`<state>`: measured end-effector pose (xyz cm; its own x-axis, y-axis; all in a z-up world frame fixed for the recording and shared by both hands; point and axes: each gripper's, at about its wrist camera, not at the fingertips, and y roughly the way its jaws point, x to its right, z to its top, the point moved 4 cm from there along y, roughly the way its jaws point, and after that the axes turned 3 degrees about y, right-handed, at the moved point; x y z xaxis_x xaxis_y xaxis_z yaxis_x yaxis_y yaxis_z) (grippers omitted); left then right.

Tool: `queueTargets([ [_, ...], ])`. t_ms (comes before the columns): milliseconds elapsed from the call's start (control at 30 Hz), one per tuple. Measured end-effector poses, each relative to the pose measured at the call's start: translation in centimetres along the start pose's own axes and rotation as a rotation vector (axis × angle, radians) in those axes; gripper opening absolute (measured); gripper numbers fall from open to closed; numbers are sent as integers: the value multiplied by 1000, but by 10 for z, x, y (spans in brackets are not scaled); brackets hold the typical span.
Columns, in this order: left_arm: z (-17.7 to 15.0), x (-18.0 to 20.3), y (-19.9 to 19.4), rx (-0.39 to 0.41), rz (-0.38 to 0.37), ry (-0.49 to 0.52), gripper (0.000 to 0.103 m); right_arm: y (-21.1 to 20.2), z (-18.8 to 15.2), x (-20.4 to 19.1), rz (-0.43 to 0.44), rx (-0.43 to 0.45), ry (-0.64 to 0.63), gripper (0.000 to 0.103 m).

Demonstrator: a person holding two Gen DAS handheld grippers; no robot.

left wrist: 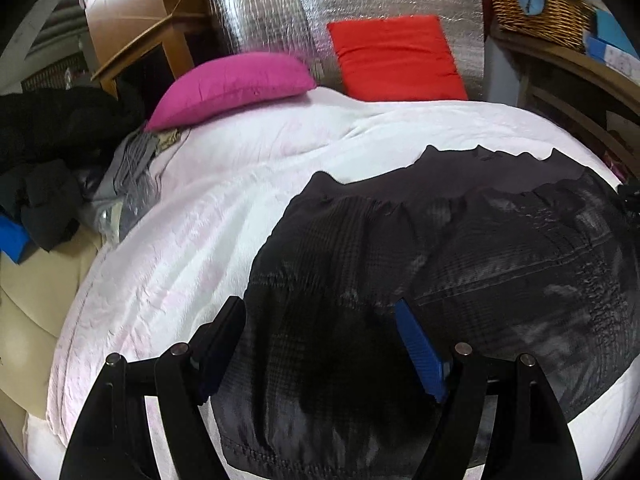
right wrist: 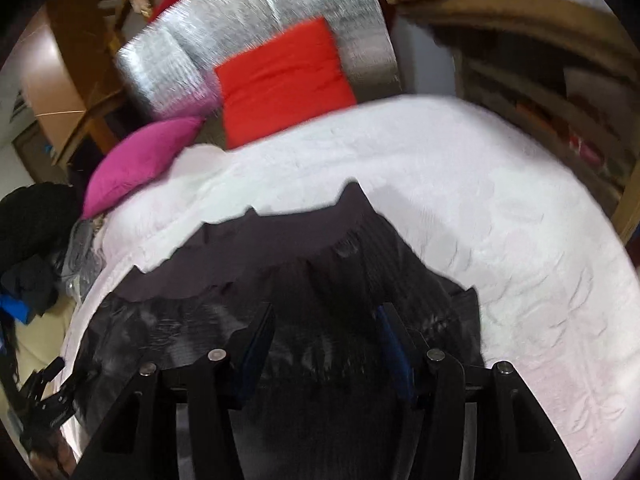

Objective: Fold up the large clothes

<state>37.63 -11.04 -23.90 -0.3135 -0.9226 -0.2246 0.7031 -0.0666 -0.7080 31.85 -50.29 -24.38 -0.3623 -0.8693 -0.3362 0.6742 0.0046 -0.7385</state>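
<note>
A large dark checked garment (left wrist: pixel 440 260) with a gathered waistband lies spread on the white bed cover (left wrist: pixel 240 208). My left gripper (left wrist: pixel 320 312) is open, its fingers wide apart above the garment's near left part, with a blue pad (left wrist: pixel 420 356) showing on the right finger. In the right wrist view the same garment (right wrist: pixel 280 256) lies under my right gripper (right wrist: pixel 324 312), which is open above the garment's right end. The left gripper (right wrist: pixel 48 396) shows at the lower left edge of that view.
A pink pillow (left wrist: pixel 236 84) and a red cushion (left wrist: pixel 396 60) sit at the bed's head against silver foil panels (left wrist: pixel 280 12). A pile of dark and grey clothes (left wrist: pixel 60 168) lies left of the bed. A wicker basket (left wrist: pixel 536 4) stands on wooden shelves at right.
</note>
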Motion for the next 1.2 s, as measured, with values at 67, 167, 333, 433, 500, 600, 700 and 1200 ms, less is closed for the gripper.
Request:
queueTargets([
  [67, 0, 0, -1, 3, 4, 6, 78, 24, -3, 11, -28, -82, 57, 56],
  [167, 0, 0, -2, 8, 7, 10, 78, 44, -6, 17, -22, -136, 106, 56],
  [333, -1, -2, -5, 16, 11, 9, 78, 17, -10, 4, -29, -87, 65, 56],
  [433, -4, -4, -10, 23, 13, 6, 78, -18, -23, -16, 3, -27, -16, 56],
  [500, -6, -5, -12, 24, 14, 5, 78, -32, -32, -29, -8, -7, -72, 56],
  [600, -9, -7, -13, 20, 22, -5, 78, -45, -59, -46, -3, -11, -126, 56],
  [700, -15, -8, -9, -10, 37, -18, 78, -25, -91, -54, -65, -104, -178, 56],
  [1200, -25, -1, -130, 146, 110, -104, 93, -138, -113, -76, -87, 144, -178, 70],
])
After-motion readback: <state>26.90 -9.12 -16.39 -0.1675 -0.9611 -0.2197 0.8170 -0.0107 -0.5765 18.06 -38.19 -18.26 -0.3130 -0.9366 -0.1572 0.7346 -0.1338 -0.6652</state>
